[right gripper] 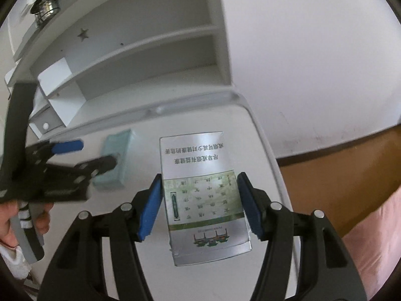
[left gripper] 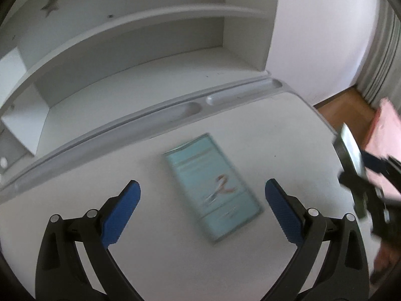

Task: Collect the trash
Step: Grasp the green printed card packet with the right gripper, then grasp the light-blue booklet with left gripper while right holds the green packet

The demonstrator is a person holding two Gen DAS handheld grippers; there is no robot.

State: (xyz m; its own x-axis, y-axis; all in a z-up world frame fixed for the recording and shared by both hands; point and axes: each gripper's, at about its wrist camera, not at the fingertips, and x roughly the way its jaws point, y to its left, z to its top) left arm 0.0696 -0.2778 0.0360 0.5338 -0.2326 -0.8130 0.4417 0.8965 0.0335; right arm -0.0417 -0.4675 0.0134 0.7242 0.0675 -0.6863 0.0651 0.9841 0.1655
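from the left wrist camera, the left gripper (left gripper: 202,195) hangs over a white desk (left gripper: 288,135) with its blue tongs wide apart and nothing between them. a flat light blue box (left gripper: 213,188) lies on the desk just ahead, between the two tips but lower down and not touched. it looks blurry, so its print cannot be read. behind it a long groove (left gripper: 190,107) runs across the desk, and past that stand white shelves (left gripper: 130,40) with a dark star sticker (left gripper: 51,4). on the far right the right gripper (left gripper: 371,188) shows, dark and smeared, with a silver box (left gripper: 351,148) in it. a brown floor (left gripper: 348,107) and something pink (left gripper: 383,135) sit beyond the desk edge.

from the right wrist camera, the right gripper (right gripper: 199,198) has its tongs pressed on both sides of the silver box (right gripper: 203,195), which has green print and writing. the left gripper (right gripper: 75,155) reaches in from the left over the light blue box (right gripper: 115,158), and one of its dark arms hides part of that box. a shiny metal thing (right gripper: 46,6) sits on top of the shelves (right gripper: 150,50), too warped to name.
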